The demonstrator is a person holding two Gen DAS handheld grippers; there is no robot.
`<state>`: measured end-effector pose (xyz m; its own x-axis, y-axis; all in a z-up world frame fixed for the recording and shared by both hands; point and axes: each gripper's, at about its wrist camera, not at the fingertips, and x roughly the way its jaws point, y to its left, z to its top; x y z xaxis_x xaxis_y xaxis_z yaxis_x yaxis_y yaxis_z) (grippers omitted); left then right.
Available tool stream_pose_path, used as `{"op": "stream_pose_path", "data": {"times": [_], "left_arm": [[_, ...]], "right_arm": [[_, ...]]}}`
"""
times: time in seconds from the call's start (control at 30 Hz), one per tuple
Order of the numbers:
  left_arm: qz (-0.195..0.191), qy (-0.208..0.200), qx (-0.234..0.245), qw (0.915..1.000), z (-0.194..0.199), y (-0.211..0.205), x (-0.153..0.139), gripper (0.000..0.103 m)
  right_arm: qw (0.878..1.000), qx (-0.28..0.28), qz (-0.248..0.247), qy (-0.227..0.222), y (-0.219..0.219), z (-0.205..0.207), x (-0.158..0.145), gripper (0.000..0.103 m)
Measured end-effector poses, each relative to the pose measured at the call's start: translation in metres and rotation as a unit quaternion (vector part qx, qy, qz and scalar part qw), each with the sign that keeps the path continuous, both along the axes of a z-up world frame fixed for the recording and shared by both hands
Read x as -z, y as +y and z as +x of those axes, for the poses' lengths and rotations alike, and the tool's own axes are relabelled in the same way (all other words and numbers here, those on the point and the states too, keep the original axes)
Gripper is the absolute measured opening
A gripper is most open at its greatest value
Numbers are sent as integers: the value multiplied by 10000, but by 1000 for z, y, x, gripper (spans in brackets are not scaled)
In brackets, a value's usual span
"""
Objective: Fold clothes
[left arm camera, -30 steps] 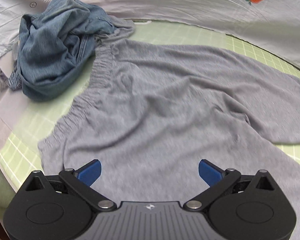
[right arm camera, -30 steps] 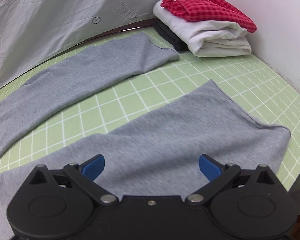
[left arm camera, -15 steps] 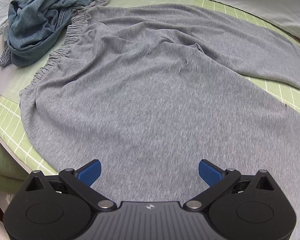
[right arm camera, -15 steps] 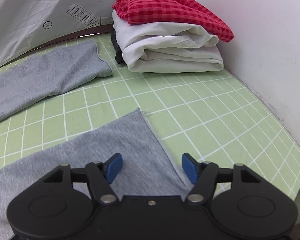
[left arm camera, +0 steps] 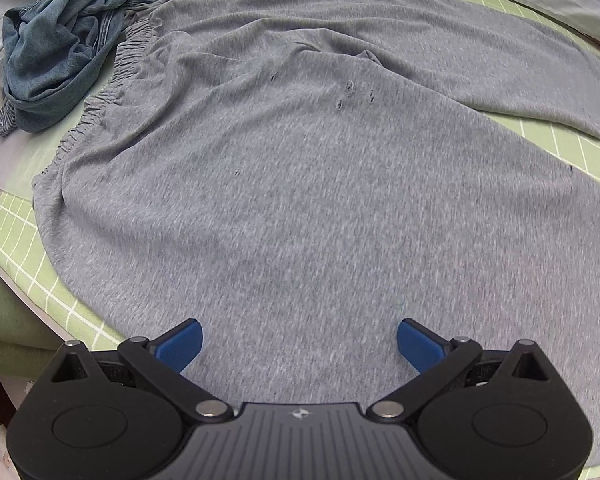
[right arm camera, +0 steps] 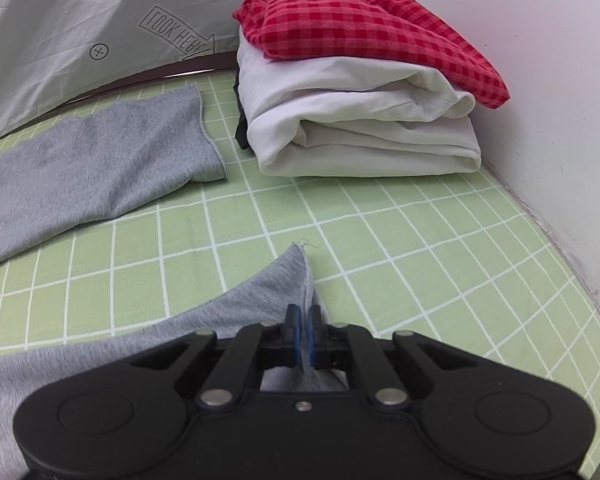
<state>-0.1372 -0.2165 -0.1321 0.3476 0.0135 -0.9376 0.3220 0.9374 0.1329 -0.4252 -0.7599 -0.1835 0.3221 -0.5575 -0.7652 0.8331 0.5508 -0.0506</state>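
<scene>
Grey sweatpants (left arm camera: 300, 184): spread flat over the green grid mat (left arm camera: 16, 236), filling most of the left wrist view. Elastic waistband (left arm camera: 112, 92) gathered at about 10 o'clock; several small holes near the crotch at 12 o'clock. One leg runs off toward 2 o'clock, the other toward 4 o'clock.

Left gripper (left arm camera: 299, 344): released, blue pads wide apart, poised over the seat of the sweatpants at 6 o'clock. Whether the pads touch the cloth cannot be told.

Right gripper (right arm camera: 305, 330): clenched on the hem corner of the near leg (right arm camera: 276, 288), blue pads pressed together with a fold of grey fabric between them. The pinched corner rises to a point at the view's centre, a loose thread at its tip.

Far leg (right arm camera: 96, 168): lies flat on the mat at 10 o'clock in the right wrist view, well apart from the held leg, cuff end toward the folded stack.

Blue denim garment (left arm camera: 60, 48): crumpled heap at 10 to 11 o'clock in the left wrist view, touching the waistband.

Folded stack, 1 o'clock in the right wrist view, beside the white wall (right arm camera: 540, 80):
- red checked garment (right arm camera: 364, 36), on top;
- white folded garment (right arm camera: 364, 128), beneath it;
- dark item (right arm camera: 242, 128), only an edge showing at the stack's left side.

Pale grey printed sheet (right arm camera: 80, 20): behind the mat at 11 o'clock, bearing an arrow mark reading "LOOK HERE" and a circled cross.
</scene>
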Motion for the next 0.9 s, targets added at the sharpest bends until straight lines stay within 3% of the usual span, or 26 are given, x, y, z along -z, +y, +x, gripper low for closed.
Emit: {"op": "stream_pose_path", "data": {"times": [0.07, 0.13, 0.23, 0.33, 0.43, 0.6, 0.9], "left_arm": [[-69, 42, -61, 9999, 2, 4, 1, 102], [-157, 107, -146, 9997, 5, 8, 2, 103], [-330, 212, -314, 9987, 8, 14, 5, 103], [-546, 314, -504, 9967, 10, 22, 8, 103], [-542, 302, -456, 9970, 9, 20, 8, 103], [-551, 307, -481, 9968, 9, 20, 9, 103], [-562, 287, -463, 9969, 7, 20, 9, 103]], "right_arm": [[9999, 106, -9, -4, -4, -2, -1, 19], [9997, 191, -70, -141, 5, -9, -9, 56], [9975, 332, 150, -597, 19, -29, -20, 78], [9860, 728, 743, -1306, 32, -56, -21, 100], [9645, 1248, 1339, -1904, 49, -85, -14, 101], [9334, 1906, 1846, -2414, 80, -123, -5, 102], [8970, 2154, 2589, -2864, 124, -144, 8, 103]]}}
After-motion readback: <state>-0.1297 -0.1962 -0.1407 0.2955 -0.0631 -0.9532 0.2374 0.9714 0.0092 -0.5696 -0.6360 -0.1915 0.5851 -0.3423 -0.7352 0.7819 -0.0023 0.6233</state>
